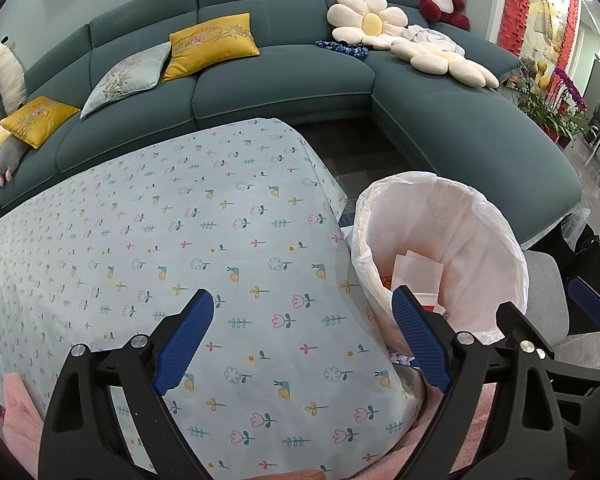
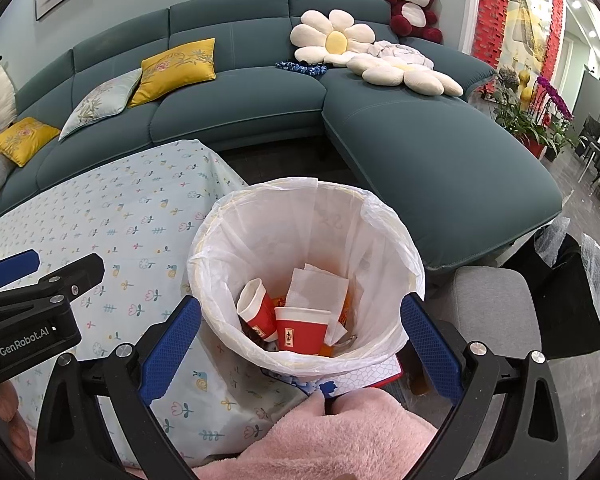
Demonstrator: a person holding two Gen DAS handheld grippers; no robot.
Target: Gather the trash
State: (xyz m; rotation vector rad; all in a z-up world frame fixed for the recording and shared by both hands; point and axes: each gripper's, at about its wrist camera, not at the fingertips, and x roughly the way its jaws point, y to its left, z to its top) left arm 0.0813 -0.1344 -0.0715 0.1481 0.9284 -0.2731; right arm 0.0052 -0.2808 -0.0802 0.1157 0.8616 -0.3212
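A trash bin lined with a white plastic bag stands on the floor beside the table; it also shows in the left wrist view. Inside it lie two red paper cups and white napkins. My right gripper is open and empty, its blue fingers either side of the bin's near rim from above. My left gripper is open and empty over the table's flowered cloth, by the table's right edge next to the bin. It also appears at the left of the right wrist view.
A teal corner sofa with cushions and plush toys runs behind the table. A grey stool and a black bag stand right of the bin. Pink fabric lies in the foreground. Potted plants stand at the far right.
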